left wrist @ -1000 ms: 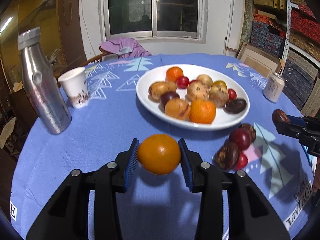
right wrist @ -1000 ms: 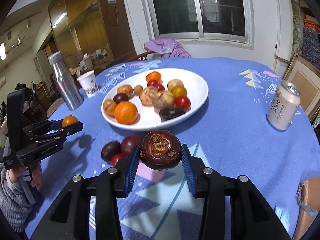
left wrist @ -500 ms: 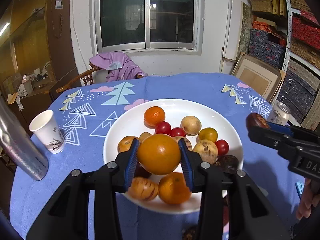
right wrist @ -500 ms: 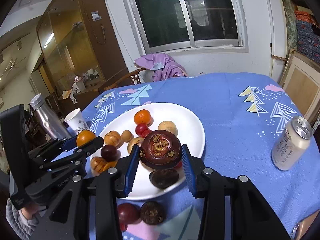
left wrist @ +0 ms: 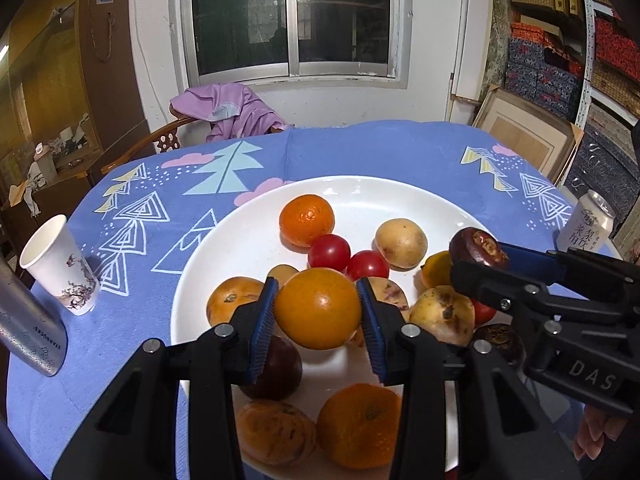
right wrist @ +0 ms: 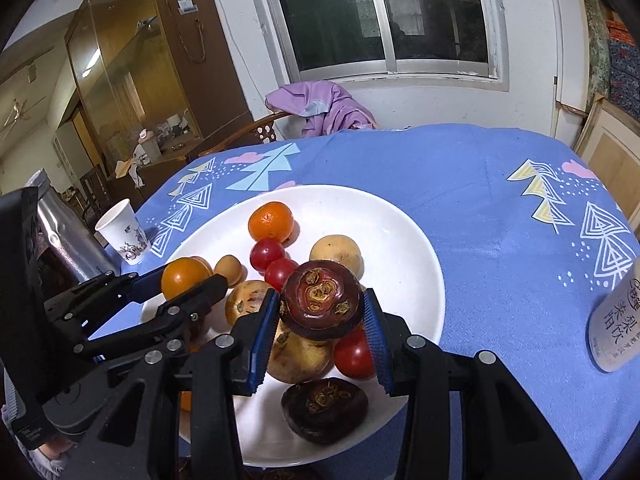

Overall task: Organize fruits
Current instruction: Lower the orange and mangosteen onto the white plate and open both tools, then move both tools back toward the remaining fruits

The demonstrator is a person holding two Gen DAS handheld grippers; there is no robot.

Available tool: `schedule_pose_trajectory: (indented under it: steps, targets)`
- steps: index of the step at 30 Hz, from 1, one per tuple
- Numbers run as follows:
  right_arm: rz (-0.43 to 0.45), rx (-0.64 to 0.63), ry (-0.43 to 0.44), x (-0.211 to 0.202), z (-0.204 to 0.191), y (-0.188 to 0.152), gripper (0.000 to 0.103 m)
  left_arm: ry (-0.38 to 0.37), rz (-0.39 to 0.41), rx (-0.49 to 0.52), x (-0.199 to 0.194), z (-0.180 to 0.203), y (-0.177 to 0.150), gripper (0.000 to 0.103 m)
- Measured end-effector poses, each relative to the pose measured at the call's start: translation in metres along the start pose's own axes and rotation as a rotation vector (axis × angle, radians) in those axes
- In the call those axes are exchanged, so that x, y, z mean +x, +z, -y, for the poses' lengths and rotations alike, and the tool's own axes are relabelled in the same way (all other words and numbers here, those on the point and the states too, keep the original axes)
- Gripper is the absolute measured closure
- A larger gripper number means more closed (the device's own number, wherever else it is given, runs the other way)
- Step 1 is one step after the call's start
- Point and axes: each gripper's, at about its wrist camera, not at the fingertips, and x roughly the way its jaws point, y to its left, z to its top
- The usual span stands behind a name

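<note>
The left gripper [left wrist: 318,310] is clamped on an orange [left wrist: 317,308], both blue pads pressed to its sides, and holds it above the near half of the white plate [left wrist: 240,236]. The right gripper [right wrist: 322,312] is clamped on a dark mangosteen [right wrist: 321,306], which it carries over the plate's fruit just right of the left gripper. Beyond the orange lie two red tomatoes [left wrist: 346,258] and a mandarin [left wrist: 306,220]; below it sits another orange fruit [left wrist: 360,426]. Under the mangosteen rest a second mangosteen [right wrist: 324,408] and a tomato [right wrist: 354,354]. A paper cup [left wrist: 60,266] stands far left of the left gripper, a can [right wrist: 616,320] far right of the right one.
</note>
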Motion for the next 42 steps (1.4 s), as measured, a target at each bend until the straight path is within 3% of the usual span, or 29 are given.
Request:
schedule_pose_trajectory:
  steps: [8,14,22,25,30,34,38,42]
  targets:
    - [-0.014,-0.005,-0.014,0.006,0.002,-0.003,0.06,0.018,0.008,0.012,0.005,0.004,-0.002,0.062]
    - [0.001,0.004,-0.018,-0.004,0.003,-0.004,0.051,0.036,0.038,0.003,-0.005,0.001,-0.004,0.041]
    - [0.081,0.004,0.006,-0.067,-0.011,-0.009,0.05,0.04,0.087,-0.03,-0.062,-0.016,-0.017,0.032]
    - [0.132,-0.008,0.023,-0.103,-0.021,-0.018,0.042,0.053,0.113,-0.046,-0.092,-0.025,-0.028,0.028]
    - [0.225,-0.027,0.049,-0.164,-0.032,-0.047,0.035,0.079,0.162,-0.094,-0.145,-0.041,-0.067,0.009]
    - [0.306,-0.013,0.038,-0.195,-0.026,-0.087,0.011,0.061,0.154,-0.14,-0.166,-0.043,-0.107,0.004]
    - [0.278,0.011,-0.011,-0.19,-0.011,-0.106,0.006,0.084,0.108,-0.038,-0.157,-0.018,-0.129,0.004]
    - [0.222,0.133,0.023,-0.18,0.014,-0.104,0.006,0.106,0.088,0.118,-0.142,0.016,-0.137,0.004]
